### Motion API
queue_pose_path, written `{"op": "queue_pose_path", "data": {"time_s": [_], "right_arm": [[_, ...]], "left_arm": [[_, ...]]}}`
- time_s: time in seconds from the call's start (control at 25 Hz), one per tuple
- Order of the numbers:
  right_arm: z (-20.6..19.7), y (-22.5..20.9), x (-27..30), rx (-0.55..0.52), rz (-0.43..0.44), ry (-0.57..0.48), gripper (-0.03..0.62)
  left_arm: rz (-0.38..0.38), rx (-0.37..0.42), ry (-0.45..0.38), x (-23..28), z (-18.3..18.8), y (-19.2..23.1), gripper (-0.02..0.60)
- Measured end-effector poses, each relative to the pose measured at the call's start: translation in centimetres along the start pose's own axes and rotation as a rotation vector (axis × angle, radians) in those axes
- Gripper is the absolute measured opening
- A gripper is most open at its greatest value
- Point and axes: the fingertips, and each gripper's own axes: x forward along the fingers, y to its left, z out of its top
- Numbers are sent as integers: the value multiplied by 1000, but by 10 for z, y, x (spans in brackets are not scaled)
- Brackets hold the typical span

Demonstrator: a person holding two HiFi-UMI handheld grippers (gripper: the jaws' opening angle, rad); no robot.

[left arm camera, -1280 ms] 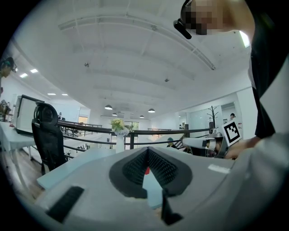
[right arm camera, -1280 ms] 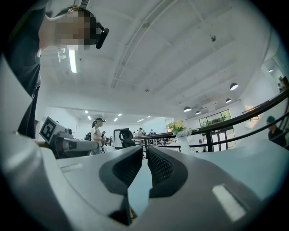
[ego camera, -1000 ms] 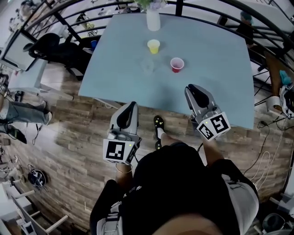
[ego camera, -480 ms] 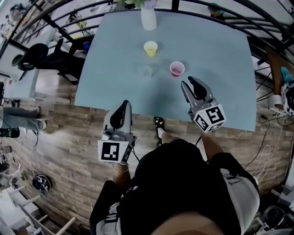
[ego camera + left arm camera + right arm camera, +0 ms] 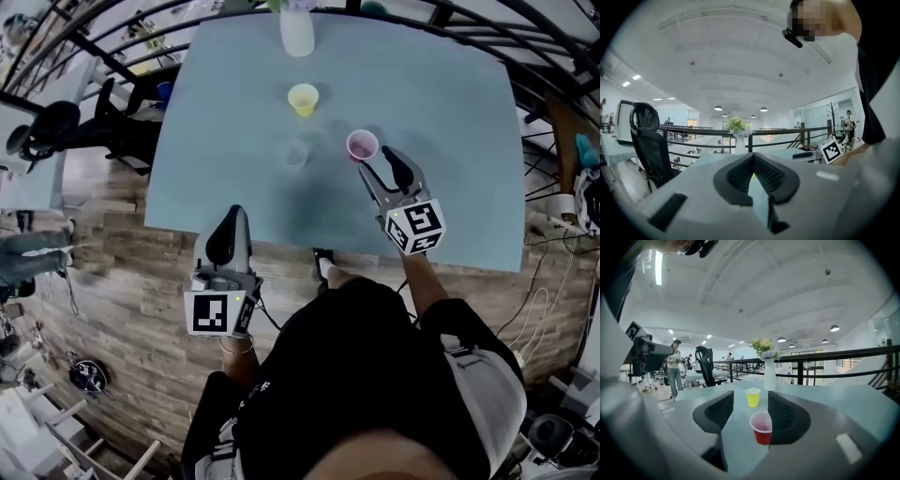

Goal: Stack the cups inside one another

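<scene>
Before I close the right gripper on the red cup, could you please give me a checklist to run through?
1. Right gripper jaws apart: ok.
2. Red cup upright: ok.
3. Red cup centred in the gap: not ok, it sits toward the right jaw.
4. Yellow cup clear of the approach: ok, it stands farther back, apart.
5. Left gripper out of the way: ok, shut and far from the cups.

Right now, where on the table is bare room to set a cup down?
Bare: the table right of the red cup, and its near-left corner. Crowded: the middle, among yellow cup, clear cup and right tongs.
</scene>
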Motion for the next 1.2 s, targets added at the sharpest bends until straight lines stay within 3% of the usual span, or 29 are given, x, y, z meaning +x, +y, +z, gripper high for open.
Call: {"op": "queue_pose_path", "data": {"time_s": [0.44, 0.76, 1.2], "right_arm": [[-46, -21, 48, -8, -29, 145, 327], [-70, -37, 63, -20, -64, 221, 348], [-83, -32, 72, -44, -28, 237, 344]], "left_arm": [[35, 12, 42, 16, -10, 34, -11], [44, 5, 45, 27, -9, 46, -11], [67, 19, 43, 23, -14, 51, -11]]}}
